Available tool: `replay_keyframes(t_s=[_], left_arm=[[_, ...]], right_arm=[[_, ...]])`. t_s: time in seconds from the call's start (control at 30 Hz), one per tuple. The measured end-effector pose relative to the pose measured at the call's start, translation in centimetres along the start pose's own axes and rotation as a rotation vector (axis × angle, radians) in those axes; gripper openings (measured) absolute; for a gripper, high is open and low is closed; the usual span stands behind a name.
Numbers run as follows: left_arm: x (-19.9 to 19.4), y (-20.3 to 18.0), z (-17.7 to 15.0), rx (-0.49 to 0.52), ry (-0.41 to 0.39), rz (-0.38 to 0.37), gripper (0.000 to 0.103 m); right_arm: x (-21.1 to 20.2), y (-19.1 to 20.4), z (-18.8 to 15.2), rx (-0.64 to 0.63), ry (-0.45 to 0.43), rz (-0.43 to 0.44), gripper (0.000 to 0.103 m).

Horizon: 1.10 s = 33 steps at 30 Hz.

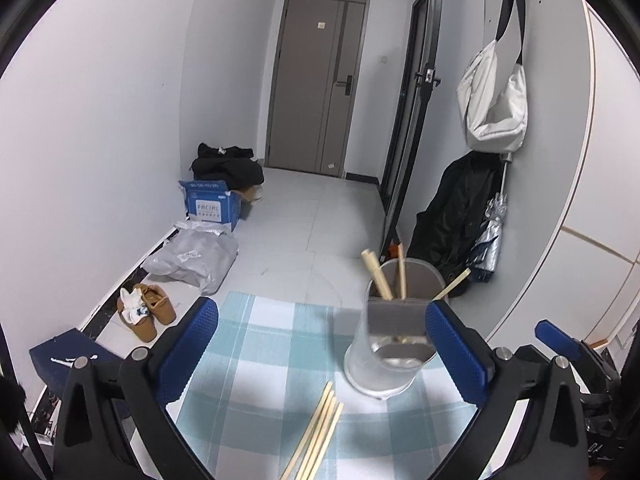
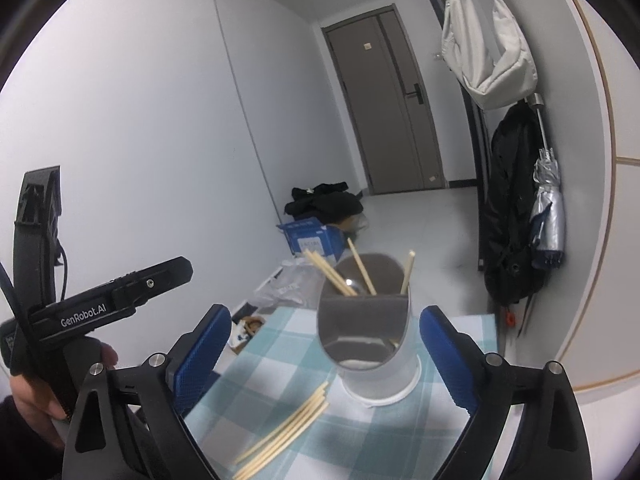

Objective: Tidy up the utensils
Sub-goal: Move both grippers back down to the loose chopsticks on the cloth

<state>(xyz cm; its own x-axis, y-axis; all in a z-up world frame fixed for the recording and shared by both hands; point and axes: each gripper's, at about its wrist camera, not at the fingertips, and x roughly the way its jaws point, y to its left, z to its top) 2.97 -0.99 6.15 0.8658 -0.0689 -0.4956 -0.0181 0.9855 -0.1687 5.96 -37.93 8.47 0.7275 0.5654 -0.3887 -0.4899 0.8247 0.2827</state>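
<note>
A grey translucent utensil holder (image 1: 394, 340) stands on a blue-and-white checked tablecloth (image 1: 264, 356), with several wooden chopsticks (image 1: 378, 274) upright in it. More chopsticks (image 1: 318, 434) lie loose on the cloth in front of it. My left gripper (image 1: 322, 352) is open and empty, with the holder by its right finger. In the right wrist view the holder (image 2: 366, 340) sits between the fingers of my open, empty right gripper (image 2: 324, 354), above the loose chopsticks (image 2: 286, 432). The left gripper's body (image 2: 108, 304) shows at left, held by a hand.
The table's far edge drops to a tiled floor with brown shoes (image 1: 146, 312), a grey plastic bag (image 1: 192, 258), a blue box (image 1: 214, 204) and black clothes. A white bag (image 1: 494, 100), a black coat and a folded umbrella (image 1: 490, 240) hang on the right wall.
</note>
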Motion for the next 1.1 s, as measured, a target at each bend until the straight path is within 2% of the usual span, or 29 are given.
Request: replay_keyframes(t_s=[0.13, 0.27, 0.47, 0.67, 0.77, 0.87, 0.97, 1.03, 1.1], left_arm=[[0.6, 1.7, -1.4, -0.032, 0.014, 0.027, 0.102], [1.3, 3.0, -2.7, -0.054, 0.025, 0.004, 0.102], [1.9, 5.1, -3.8, -0.098, 0.021, 0.002, 0.101], [3.2, 6.7, -4.1, -0.112, 0.075, 0.009, 0.101], [4.0, 7.8, -4.4, -0.201, 0.144, -0.054, 0.101], [4.8, 8.4, -4.5, -0.241, 0.19, -0.069, 0.101], [5.3, 9.1, -4.6, -0.262, 0.207, -0.052, 0.101], [5.7, 9.7, -4.7, -0.287, 0.225, -0.047, 0.101], [5.9, 10.0, -4.9, -0.301, 0.246, -0.054, 0.101]], right_arm=[[1.0, 0.6, -1.7, 0.001, 0.045, -0.019, 0.097], [2.4, 0.7, -3.6, 0.006, 0.103, -0.046, 0.097], [5.7, 0.5, -6.4, 0.031, 0.245, -0.08, 0.097], [9.2, 0.6, -9.1, 0.052, 0.372, -0.13, 0.097], [11.0, 1.2, -10.6, 0.04, 0.44, -0.131, 0.097], [12.7, 2.0, -11.9, 0.019, 0.49, -0.135, 0.096], [14.2, 2.5, -12.9, 0.008, 0.527, -0.163, 0.088], [14.9, 2.4, -13.4, 0.039, 0.538, -0.169, 0.079], [15.4, 2.3, -13.8, 0.067, 0.544, -0.18, 0.078]])
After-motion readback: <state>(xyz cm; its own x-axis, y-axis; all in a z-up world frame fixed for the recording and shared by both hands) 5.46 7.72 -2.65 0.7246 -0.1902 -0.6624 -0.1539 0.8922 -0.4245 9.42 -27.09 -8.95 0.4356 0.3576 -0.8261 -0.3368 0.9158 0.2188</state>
